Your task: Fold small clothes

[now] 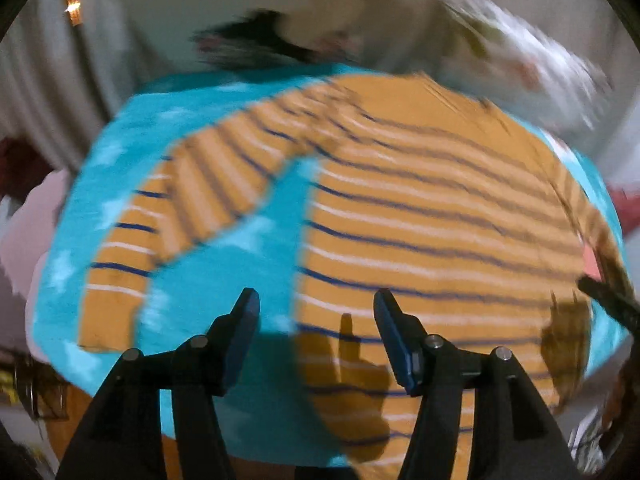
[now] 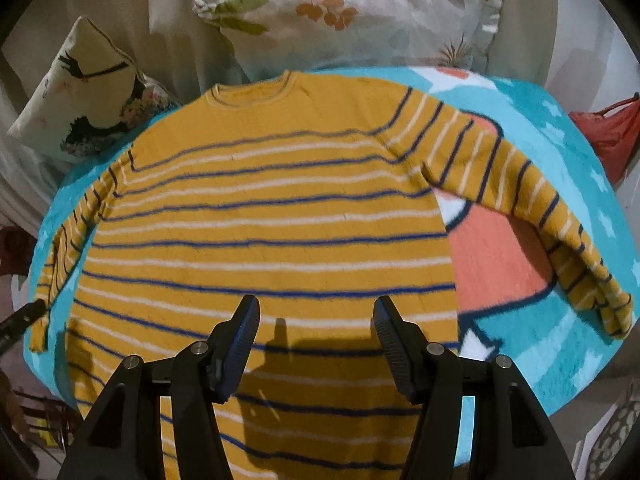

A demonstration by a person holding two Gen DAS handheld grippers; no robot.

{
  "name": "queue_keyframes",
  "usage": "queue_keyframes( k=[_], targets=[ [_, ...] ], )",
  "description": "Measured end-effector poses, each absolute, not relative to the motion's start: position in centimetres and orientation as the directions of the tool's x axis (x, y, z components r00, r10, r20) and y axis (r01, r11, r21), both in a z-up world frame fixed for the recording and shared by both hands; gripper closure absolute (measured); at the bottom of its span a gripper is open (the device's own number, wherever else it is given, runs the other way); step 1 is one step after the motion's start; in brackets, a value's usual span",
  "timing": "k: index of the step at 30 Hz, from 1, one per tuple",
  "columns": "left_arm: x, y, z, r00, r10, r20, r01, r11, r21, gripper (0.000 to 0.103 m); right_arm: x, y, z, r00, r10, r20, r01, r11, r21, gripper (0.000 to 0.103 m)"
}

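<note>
Left gripper (image 1: 316,300): fingers apart, holding nothing, hovering over the sweater (image 1: 420,216) side edge. Right gripper (image 2: 316,306): fingers apart too, empty, above the lower body. Sweater spread flat on a blanket (image 2: 560,360), mustard with blue and white stripes, 2 sleeves out sideways. Bare blanket beside both sleeves; pillows (image 2: 360,12) beyond the collar.

Pillows (image 2: 352,12) crowding the blanket's (image 2: 532,120) far edge
</note>
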State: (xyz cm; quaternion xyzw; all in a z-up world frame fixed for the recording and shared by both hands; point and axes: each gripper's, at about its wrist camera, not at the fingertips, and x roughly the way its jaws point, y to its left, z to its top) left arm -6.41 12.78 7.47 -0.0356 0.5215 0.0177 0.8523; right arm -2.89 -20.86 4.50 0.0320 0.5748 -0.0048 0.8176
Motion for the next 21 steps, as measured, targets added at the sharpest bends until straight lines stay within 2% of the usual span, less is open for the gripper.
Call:
queue_keyframes(
  k=[4,6,11,16,21],
  targets=[
    [-7.3,9.7,5.3,0.400,0.008,-0.917,-0.045,0.999,-0.011,0.045,-4.3,-20.8,2.9,0.305,0.009,-0.952,0.024,1.000,0.017,0.039],
    [-7.7,9.5,4.4,0.368,0.025,-0.929,-0.069,0.998,0.000,0.045,-5.3,-21.3,2.8,0.303,0.115,-0.946,-0.010,0.993,0.118,0.039],
    [-9.7,10.3,2.9,0.301,0.050,-0.952,-0.162,0.987,0.001,0.045,-7.4,-23.1,2.5,0.286,0.251,-0.925,-0.063,0.968,0.243,0.039],
    [-12.2,11.2,2.2,0.265,0.067,-0.962,-0.249,0.969,-0.001,0.044,-8.5,-24.5,2.2,0.285,0.213,-0.935,-0.056,0.977,0.206,0.039],
    [-13.9,10.2,4.1,0.315,0.118,-0.942,-0.245,0.969,0.039,0.045,-9.3,-24.8,2.7,0.295,0.189,-0.937,-0.054,0.982,0.181,0.039]
  ],
)
